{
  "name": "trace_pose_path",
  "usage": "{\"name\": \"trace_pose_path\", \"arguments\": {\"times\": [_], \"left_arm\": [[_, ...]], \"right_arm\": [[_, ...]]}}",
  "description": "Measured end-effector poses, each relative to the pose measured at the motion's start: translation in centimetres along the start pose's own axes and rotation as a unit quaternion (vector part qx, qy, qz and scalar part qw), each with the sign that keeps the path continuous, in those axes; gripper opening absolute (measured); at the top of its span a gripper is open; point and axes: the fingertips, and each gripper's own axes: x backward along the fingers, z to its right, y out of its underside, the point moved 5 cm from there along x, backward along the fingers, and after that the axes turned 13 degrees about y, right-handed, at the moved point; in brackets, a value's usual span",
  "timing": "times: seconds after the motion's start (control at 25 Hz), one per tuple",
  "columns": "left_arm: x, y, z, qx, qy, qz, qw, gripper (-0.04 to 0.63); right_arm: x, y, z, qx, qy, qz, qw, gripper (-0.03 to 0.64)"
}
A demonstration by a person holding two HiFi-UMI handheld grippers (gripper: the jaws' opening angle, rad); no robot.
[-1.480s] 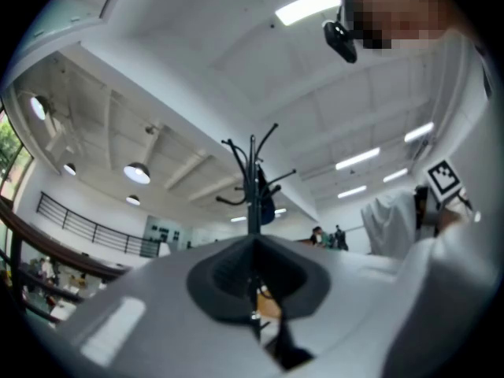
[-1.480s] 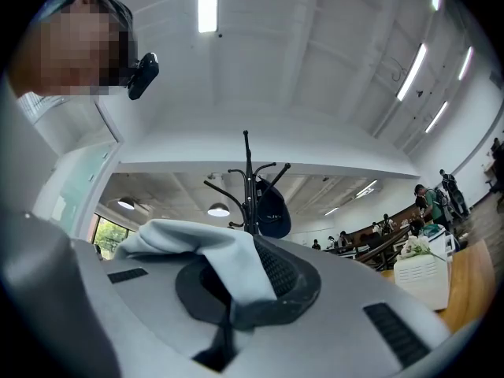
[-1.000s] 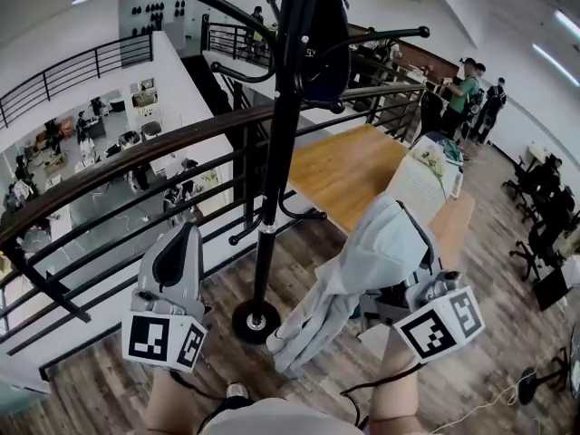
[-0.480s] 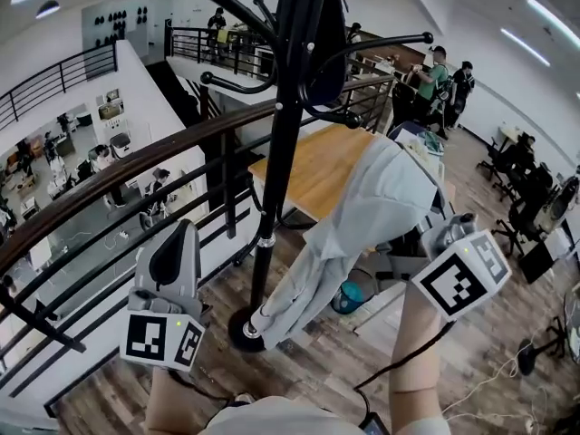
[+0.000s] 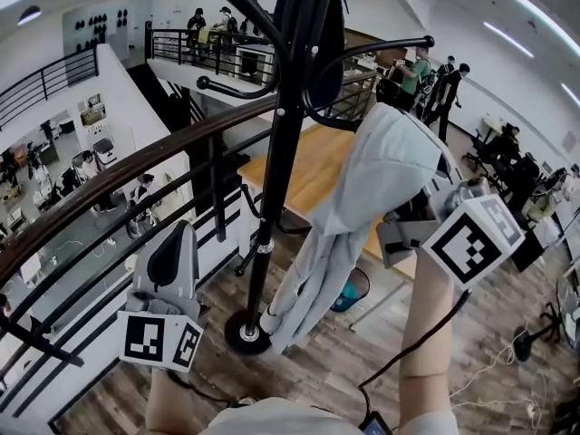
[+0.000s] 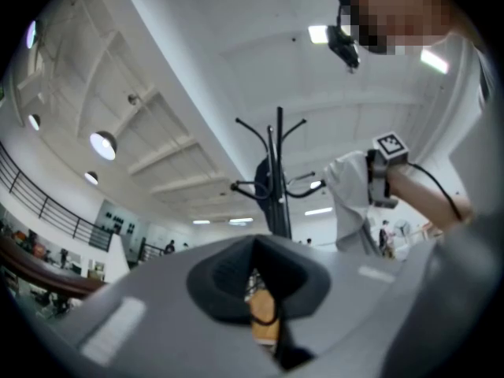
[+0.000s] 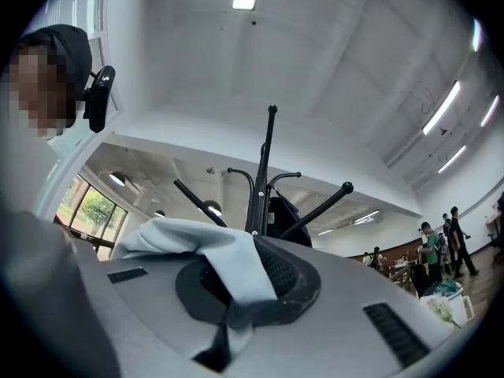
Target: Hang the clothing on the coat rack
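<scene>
A black coat rack (image 5: pixel 283 143) stands in front of me, with a dark garment (image 5: pixel 328 43) hanging on its upper hooks. My right gripper (image 5: pixel 403 214) is raised to the right of the pole, shut on a light grey garment (image 5: pixel 358 188) that drapes down toward the rack's base (image 5: pixel 246 333). In the right gripper view the grey cloth (image 7: pixel 216 254) is pinched between the pads, with the rack (image 7: pixel 264 172) beyond. My left gripper (image 5: pixel 179 238) is low on the left, shut and holding nothing. The left gripper view shows the rack (image 6: pixel 277 179) and the hanging grey garment (image 6: pixel 346 203).
A dark railing (image 5: pixel 136 166) curves behind the rack, with a drop to a lower floor on the left. A wooden table (image 5: pixel 313 166) stands beyond the pole and a teal bin (image 5: pixel 349 295) beneath it. People stand at the back right (image 5: pixel 435 80).
My right gripper has risen with the grey garment, which now hangs higher and closer to the rack's upper hooks. My left gripper stays low at the left.
</scene>
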Motion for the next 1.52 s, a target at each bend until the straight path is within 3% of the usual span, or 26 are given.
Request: {"name": "trace_pose_path", "arguments": {"times": [0.8,1.52], "left_arm": [[1.2,0.4,-1.9,0.01,-0.004,0.002,0.9999,0.009],[1.4,0.4,-1.9,0.008,-0.007,0.0,0.9999,0.009]], "right_arm": [[-4.1,2.7,2.0,0.052,0.053,-0.05,0.996,0.006],[-4.4,8.5,1.8,0.033,0.02,-0.111,0.993,0.006]]}}
